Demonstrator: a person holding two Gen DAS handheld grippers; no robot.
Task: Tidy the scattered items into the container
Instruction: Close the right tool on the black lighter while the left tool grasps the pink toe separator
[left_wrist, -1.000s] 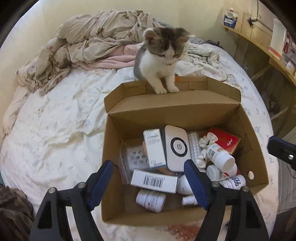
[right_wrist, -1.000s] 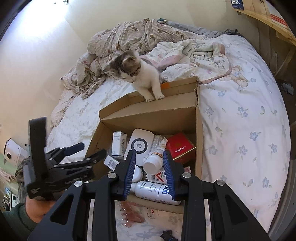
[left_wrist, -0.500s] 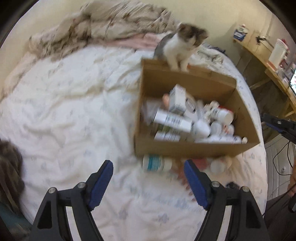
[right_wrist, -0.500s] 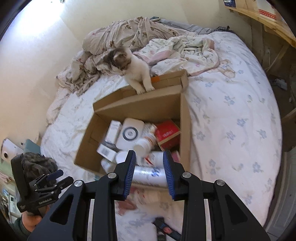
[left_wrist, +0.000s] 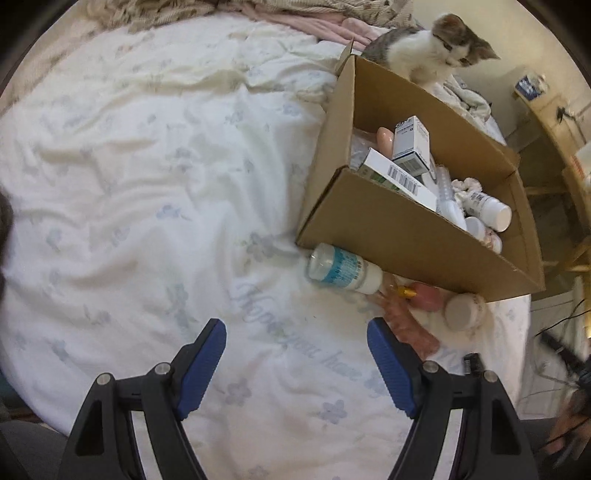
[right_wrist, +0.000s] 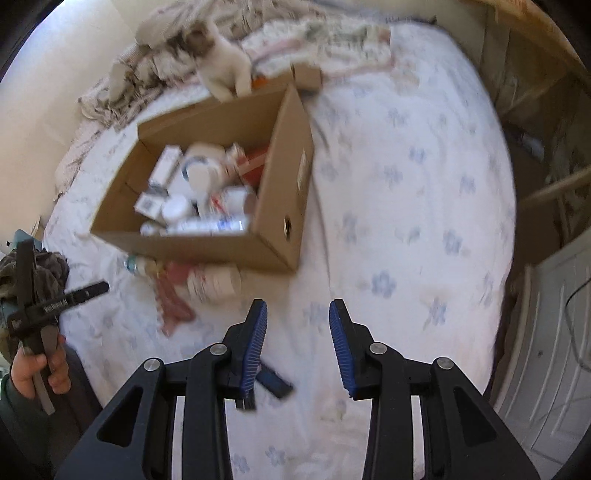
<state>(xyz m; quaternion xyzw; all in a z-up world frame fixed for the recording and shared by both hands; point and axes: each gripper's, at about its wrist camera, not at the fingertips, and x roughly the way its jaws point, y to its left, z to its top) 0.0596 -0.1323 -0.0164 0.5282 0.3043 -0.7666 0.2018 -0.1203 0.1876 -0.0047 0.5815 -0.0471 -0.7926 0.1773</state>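
A cardboard box (right_wrist: 280, 206) packed with bottles and cartons sits on a flowered bedsheet (right_wrist: 406, 221) at upper left, a kitten (right_wrist: 225, 70) perched on its far rim. The right gripper (right_wrist: 297, 343), jaws just opening and empty, fills the foreground above a dark flat object (right_wrist: 275, 382). At lower left, a hand (right_wrist: 37, 369) holds the left gripper (right_wrist: 55, 302).

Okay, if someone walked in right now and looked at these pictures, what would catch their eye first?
Probably the kitten, standing at the far edge of the cardboard box on the bed. Next, the box itself, crammed with bottles and small cartons. Then the few things lying on the sheet against its near wall, like the blue-labelled bottle and a white jar.
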